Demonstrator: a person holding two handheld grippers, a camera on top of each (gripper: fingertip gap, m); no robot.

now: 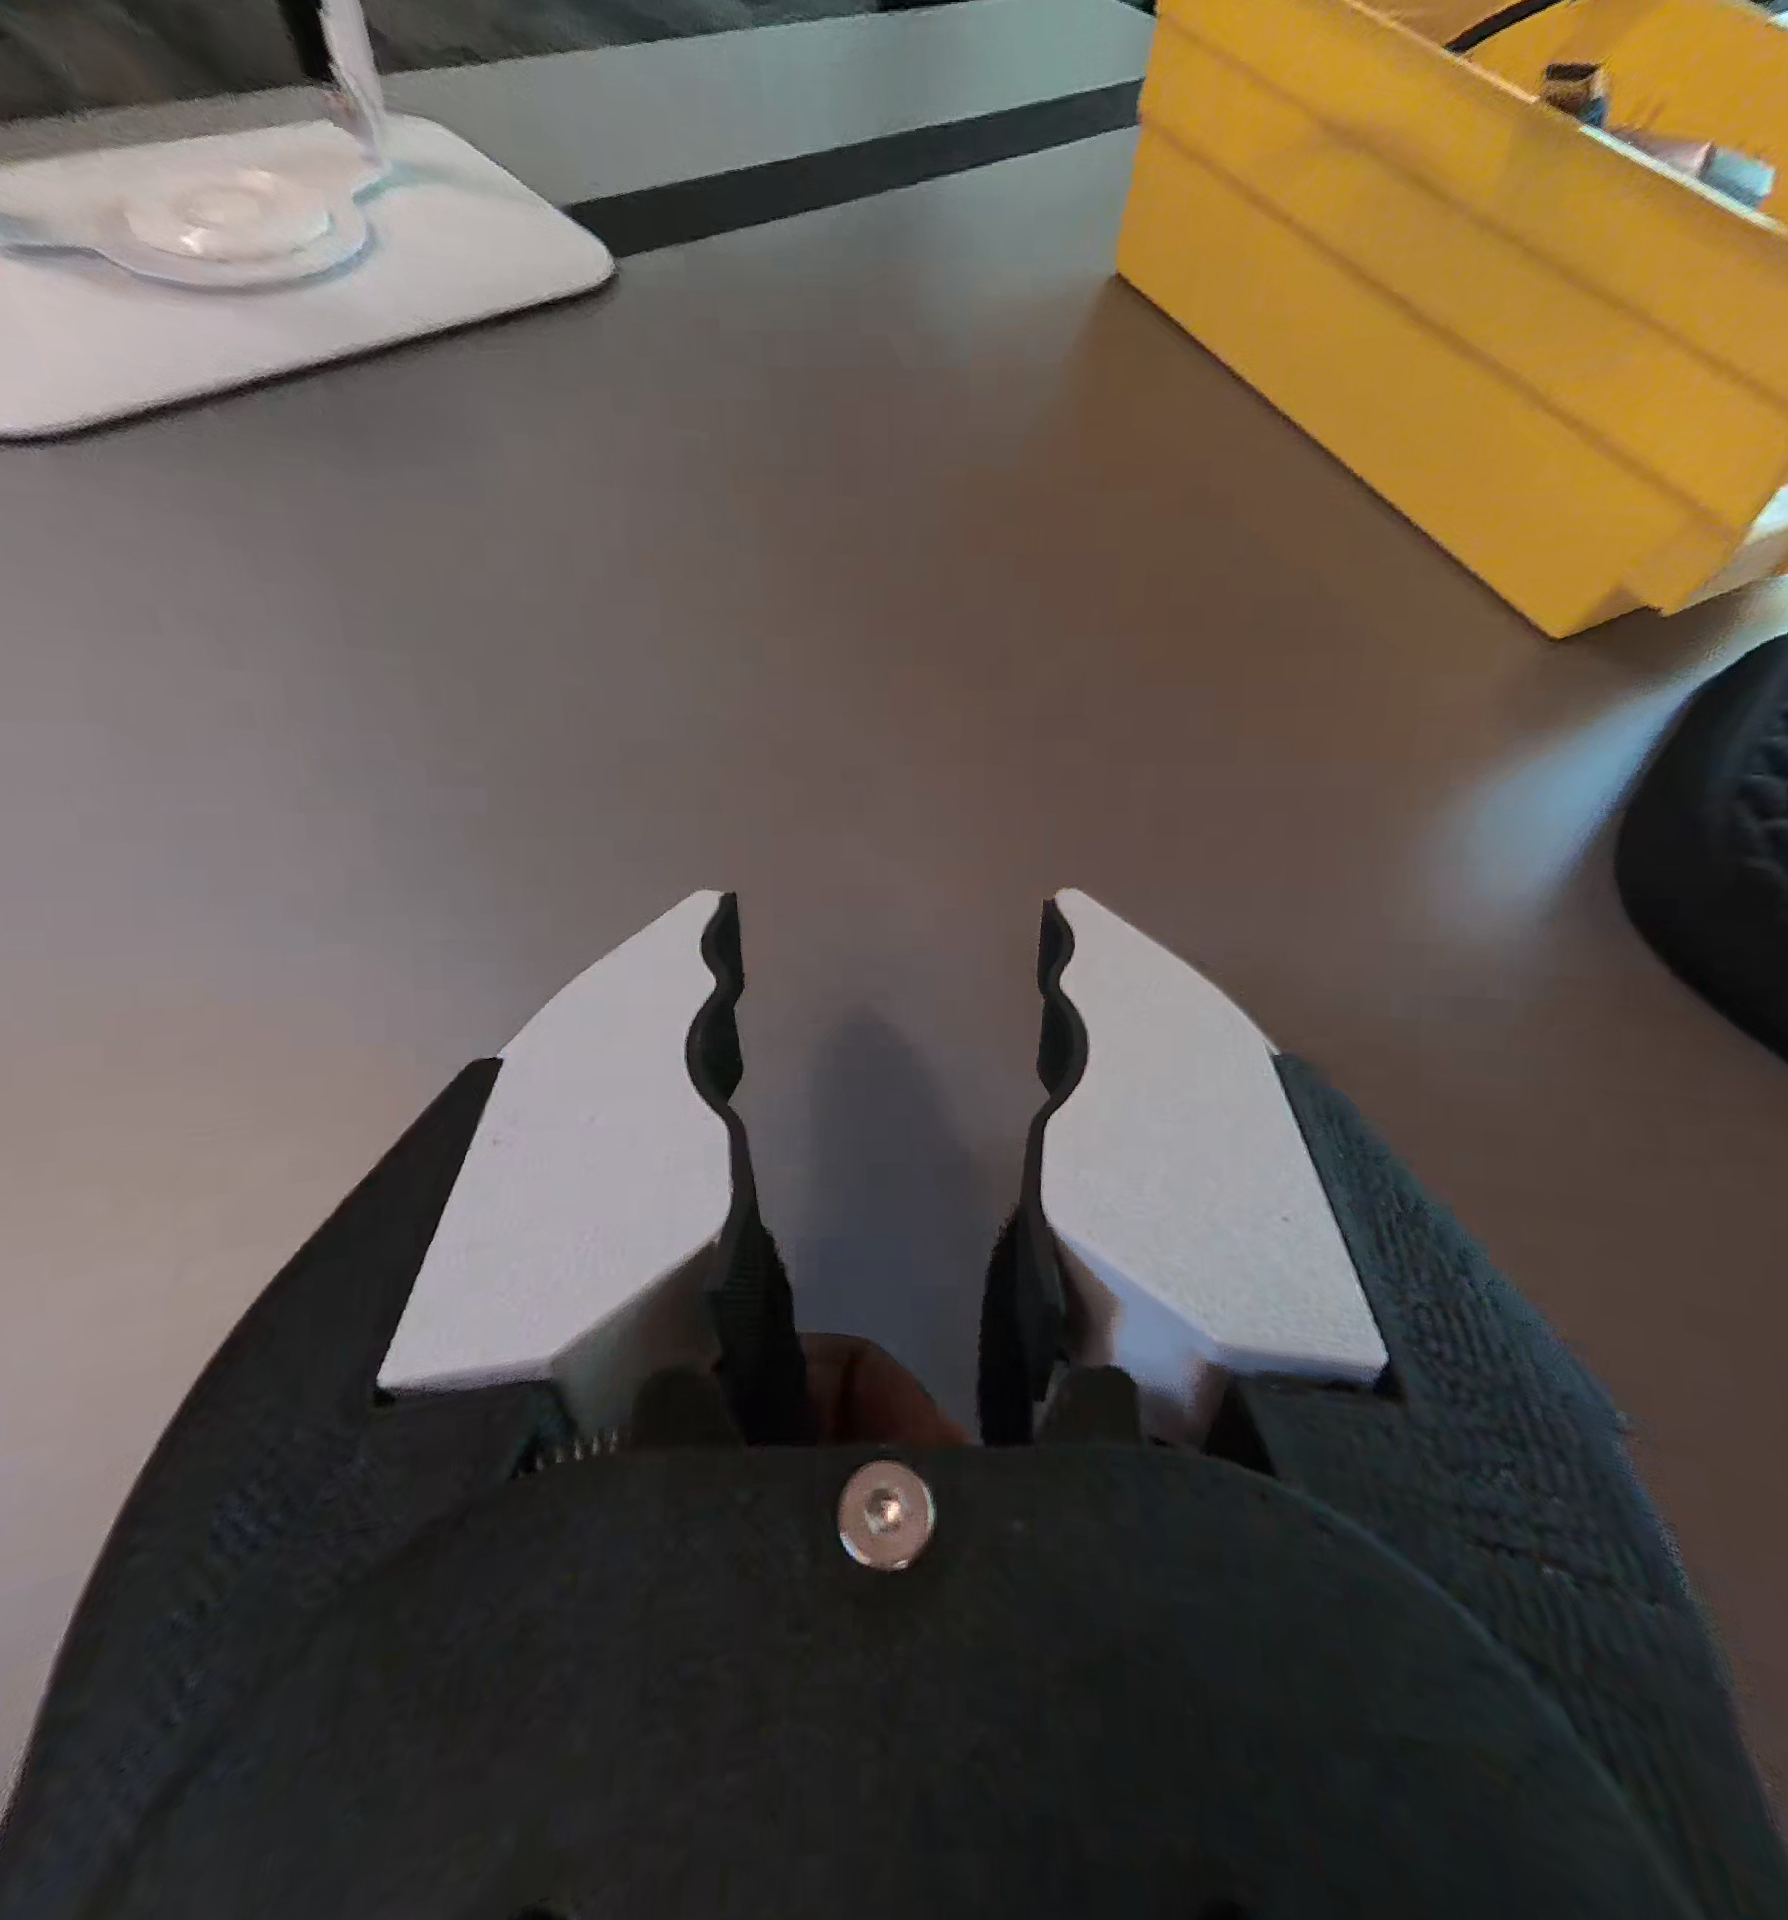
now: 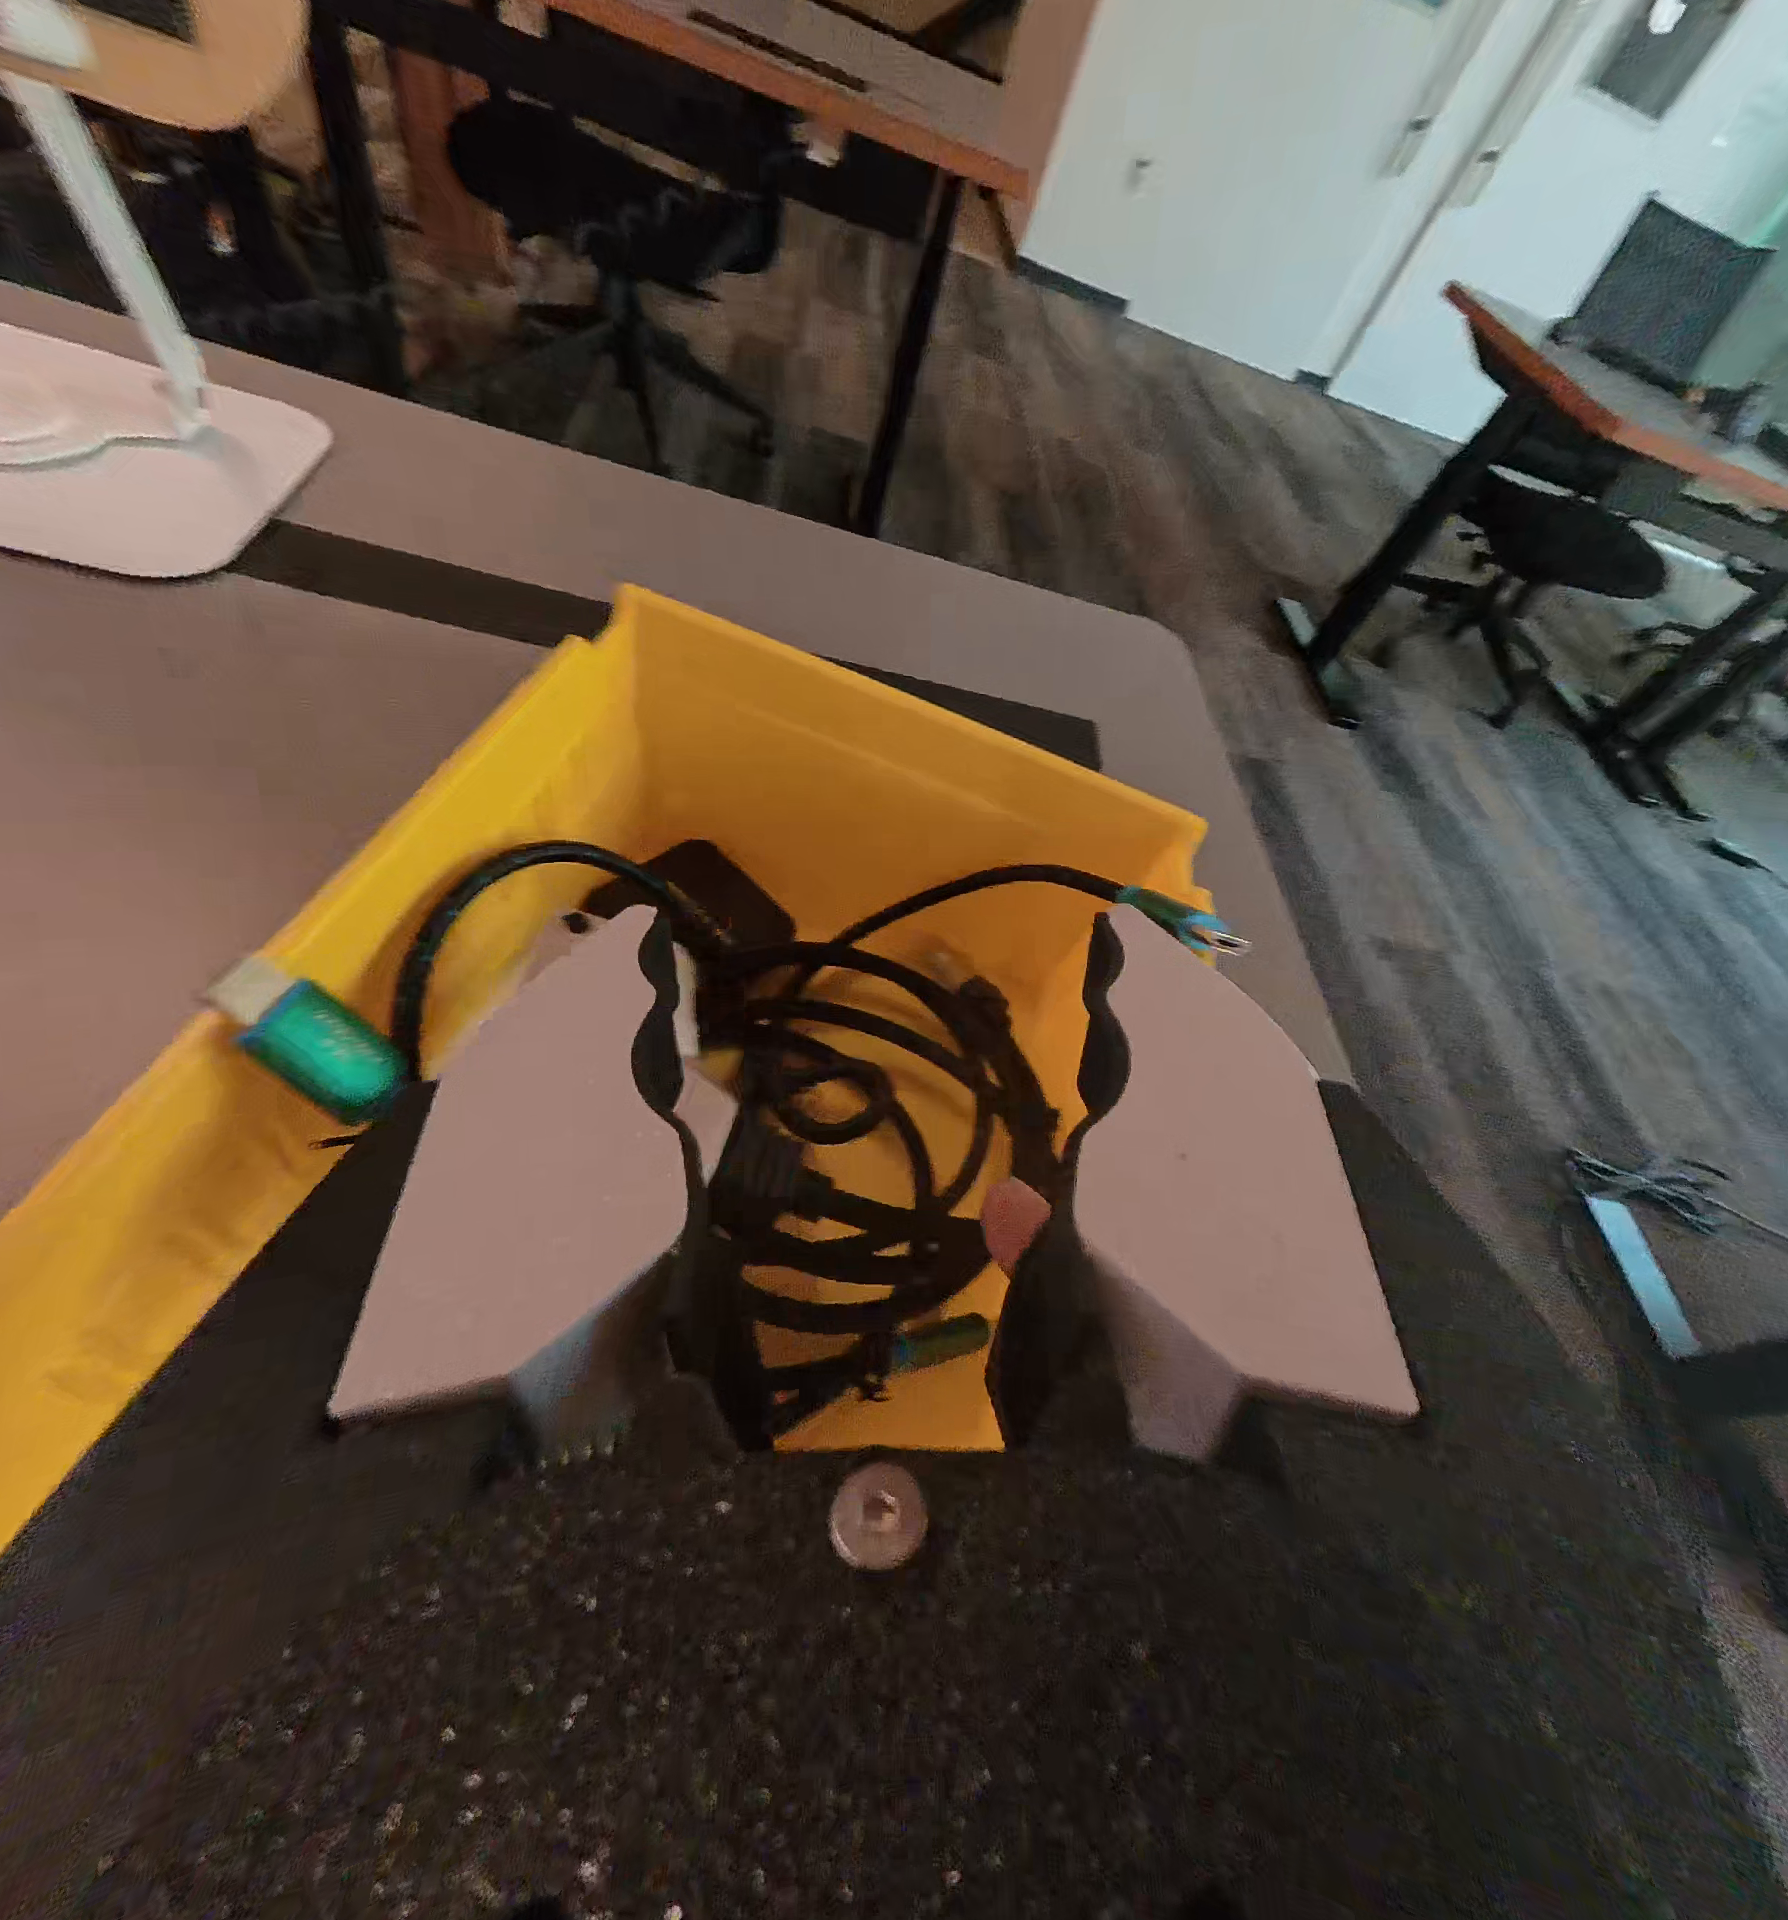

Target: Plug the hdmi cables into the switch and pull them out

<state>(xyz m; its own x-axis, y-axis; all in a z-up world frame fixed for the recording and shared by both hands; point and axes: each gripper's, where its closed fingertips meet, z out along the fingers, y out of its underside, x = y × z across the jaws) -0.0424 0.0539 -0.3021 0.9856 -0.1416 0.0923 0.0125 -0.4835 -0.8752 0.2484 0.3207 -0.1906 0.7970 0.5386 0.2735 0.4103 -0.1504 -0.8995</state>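
A yellow bin on the grey table holds a tangle of black HDMI cables. One green plug rests over the bin's left rim. A second plug sticks up near the right rim. A dark box, perhaps the switch, lies at the bin's back, partly hidden. My right gripper is open and hovers over the bin, above the cables. My left gripper is open and empty above bare table. The bin also shows in the left wrist view, far right.
A white lamp base stands at the back left; it also shows in the right wrist view. A black textured object lies at the right edge. The table's right edge runs just beyond the bin. Desks and chairs stand behind. The left gripper's tips are roughly 40 cm from the right gripper's. The right tips stand about 8 cm off the green plug.
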